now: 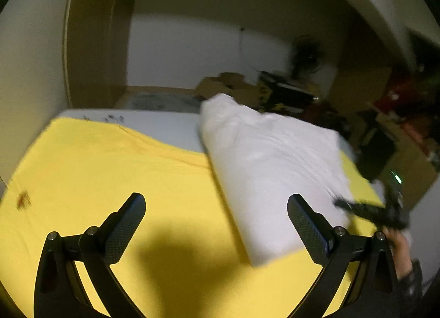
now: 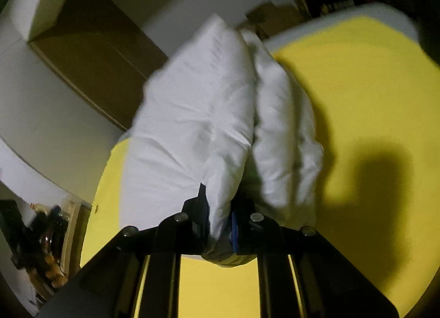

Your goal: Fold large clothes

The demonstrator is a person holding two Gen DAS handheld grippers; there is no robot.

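Observation:
A white garment [image 1: 272, 166] lies folded and partly lifted over a yellow cloth [image 1: 110, 169] that covers the table. My left gripper [image 1: 217, 208] is open and empty above the yellow cloth, left of the garment. My right gripper [image 2: 220, 224] is shut on the white garment [image 2: 198, 125], which bunches up in two thick folds in front of its fingers. The right gripper also shows in the left wrist view [image 1: 376, 210] at the garment's right edge, blurred by motion.
The yellow cloth [image 2: 357, 98] covers a white table [image 1: 165, 122]. A brown door [image 1: 96, 37] stands at the back left. Cardboard boxes [image 1: 228, 84], a fan [image 1: 306, 54] and clutter fill the floor behind and to the right.

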